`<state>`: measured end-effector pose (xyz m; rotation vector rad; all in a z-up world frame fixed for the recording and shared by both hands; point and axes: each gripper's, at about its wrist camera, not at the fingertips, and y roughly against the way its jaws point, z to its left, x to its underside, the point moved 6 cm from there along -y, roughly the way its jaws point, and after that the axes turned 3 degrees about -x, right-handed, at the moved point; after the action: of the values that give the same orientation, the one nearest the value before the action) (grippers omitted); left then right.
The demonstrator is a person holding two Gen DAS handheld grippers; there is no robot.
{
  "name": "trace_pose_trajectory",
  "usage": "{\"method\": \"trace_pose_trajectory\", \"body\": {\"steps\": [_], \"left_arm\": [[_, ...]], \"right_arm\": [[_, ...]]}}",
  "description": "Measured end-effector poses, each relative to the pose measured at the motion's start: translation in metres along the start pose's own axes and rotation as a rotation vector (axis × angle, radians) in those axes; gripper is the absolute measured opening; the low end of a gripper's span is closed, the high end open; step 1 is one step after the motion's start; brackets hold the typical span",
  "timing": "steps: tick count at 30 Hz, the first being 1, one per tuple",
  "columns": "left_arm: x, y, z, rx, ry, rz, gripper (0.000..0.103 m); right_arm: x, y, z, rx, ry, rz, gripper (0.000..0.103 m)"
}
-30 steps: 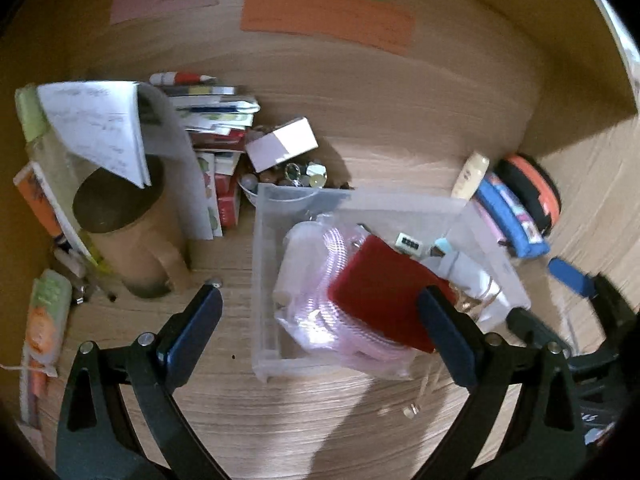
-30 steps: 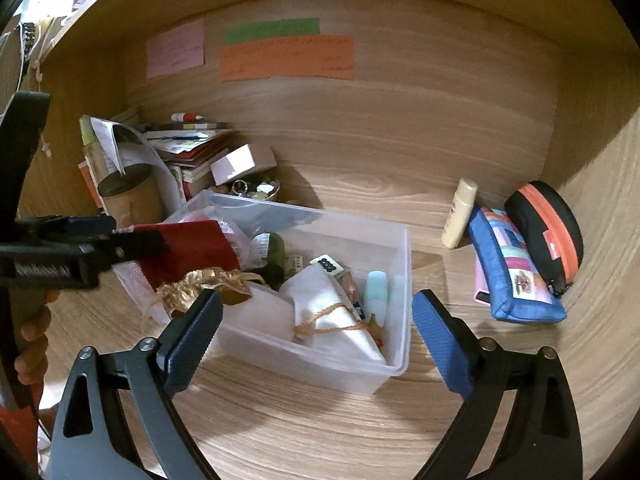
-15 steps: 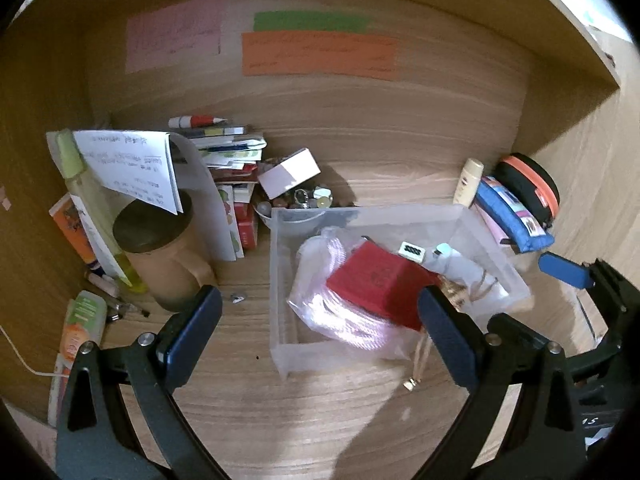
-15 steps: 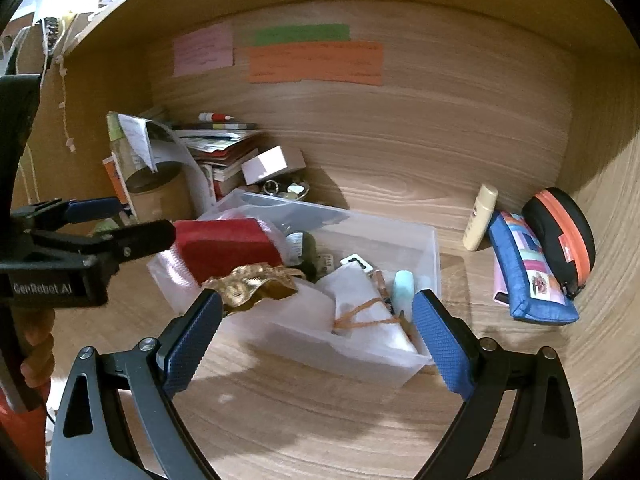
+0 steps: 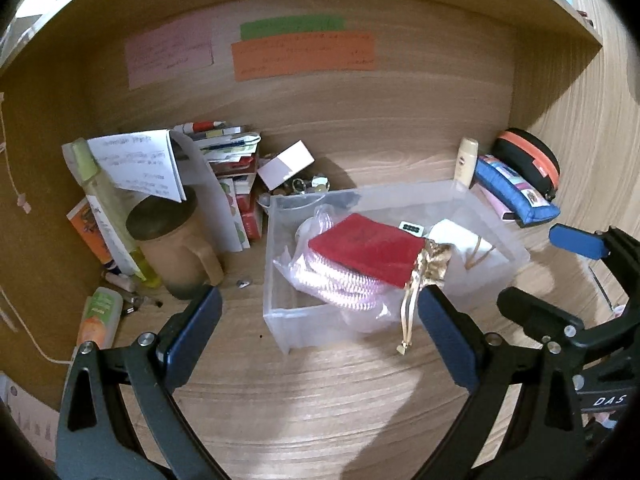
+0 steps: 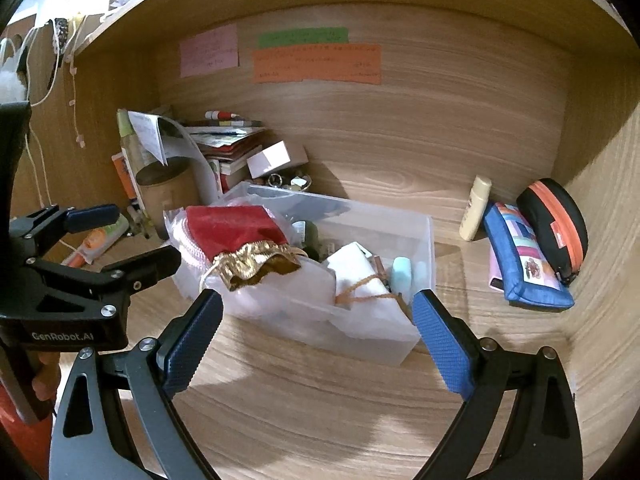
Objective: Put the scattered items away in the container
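Wood-grain desk (image 5: 320, 400) in alcove, paper notes (image 6: 316, 63) on back wall.

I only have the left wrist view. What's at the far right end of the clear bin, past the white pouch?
Observer: The right wrist view shows a pale blue tube by the clear bin's right-end wall.
Operator: Anything hidden behind the red pouch?
Observer: Yes, a dark green item sits just behind the red pouch; I cannot tell what it is.
Operator: Is my left gripper carrying anything?
Observer: No. Seen from the side, the left gripper is open with nothing between its fingers, beside the bin's left end.
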<state>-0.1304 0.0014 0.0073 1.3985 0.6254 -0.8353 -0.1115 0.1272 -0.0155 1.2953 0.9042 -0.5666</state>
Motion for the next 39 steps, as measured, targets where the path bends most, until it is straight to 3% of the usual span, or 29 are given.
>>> {"method": "trace_pose_trajectory", "body": {"steps": [28, 39], "left_arm": [[0.0076, -0.0015, -0.0007, 0.022, 0.030, 0.012, 0.099], [0.0073, 0.0010, -0.0047, 0.064, 0.051, 0.010, 0.099]], "right_arm": [[0.0090, 0.0010, -0.0061, -0.003, -0.031, 0.018, 0.095], [0.0091, 0.0020, -0.0063, -0.006, -0.037, 0.021, 0.095]]}}
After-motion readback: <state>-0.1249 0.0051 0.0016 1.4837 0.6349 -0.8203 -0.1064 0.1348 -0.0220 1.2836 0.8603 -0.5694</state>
